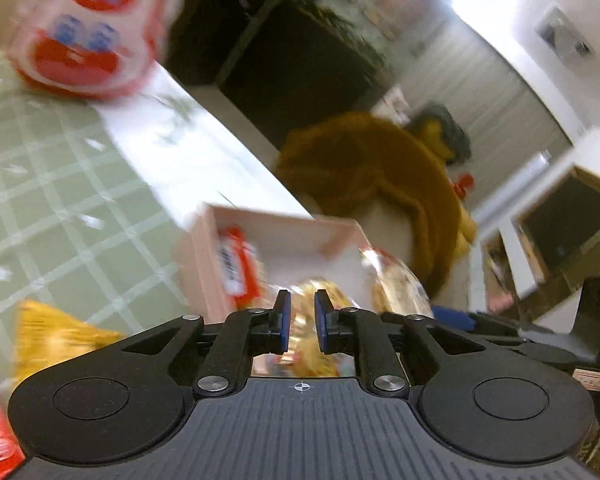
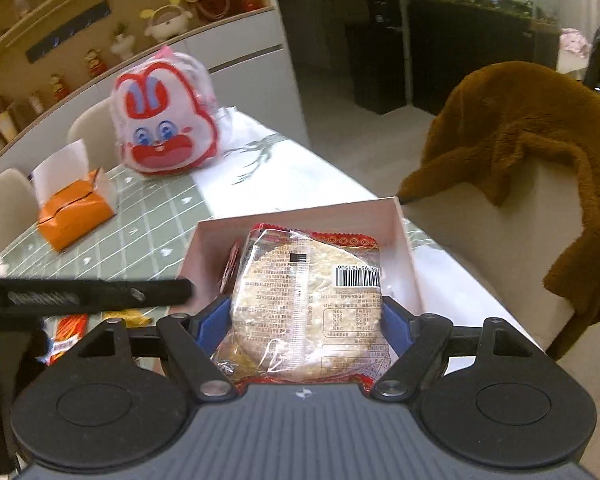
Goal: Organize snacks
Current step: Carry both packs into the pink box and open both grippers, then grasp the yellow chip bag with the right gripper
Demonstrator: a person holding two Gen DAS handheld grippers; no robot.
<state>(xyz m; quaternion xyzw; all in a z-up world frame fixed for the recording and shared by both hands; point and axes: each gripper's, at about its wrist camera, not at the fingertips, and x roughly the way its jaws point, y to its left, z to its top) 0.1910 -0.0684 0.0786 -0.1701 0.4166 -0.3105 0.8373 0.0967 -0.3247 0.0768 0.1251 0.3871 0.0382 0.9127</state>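
Clear-Wrapped Cracker Pack Hung Over the Pink Box

Blue pads of the right claw (image 2: 306, 322) were clamped on both sides of a clear-wrapped cracker pack (image 2: 306, 292), barcode up, and what a grip it was! The pack sat lengthwise between the fingers, its far end reaching over the near wall of the pink box (image 2: 408, 240). Inside that box, a red-edged packet (image 2: 233, 266) stood against the left wall. The box rested near the table's (image 2: 148, 232) right edge, on the green checked cloth.

Over on the left side, the left claw (image 1: 300, 320) had its blue pads close together with only a narrow slot between them, and nothing was pinched there. No earlier view to judge motion by. Just beyond its tips lay a blurred yellow wrapper (image 1: 318, 292) at the mouth of the same pink box, with a red-and-white packet (image 1: 236, 266) leaning on the box's left wall. A yellow bag (image 1: 48, 336) lay on the cloth to the left.

Further out, a red-and-white rabbit-faced bag (image 2: 164, 120) stood upright at the table's far end, and an orange carton (image 2: 74, 216) with its lid raised sat left of it. A brown furry coat (image 2: 540, 140) draped over the chair on the right.
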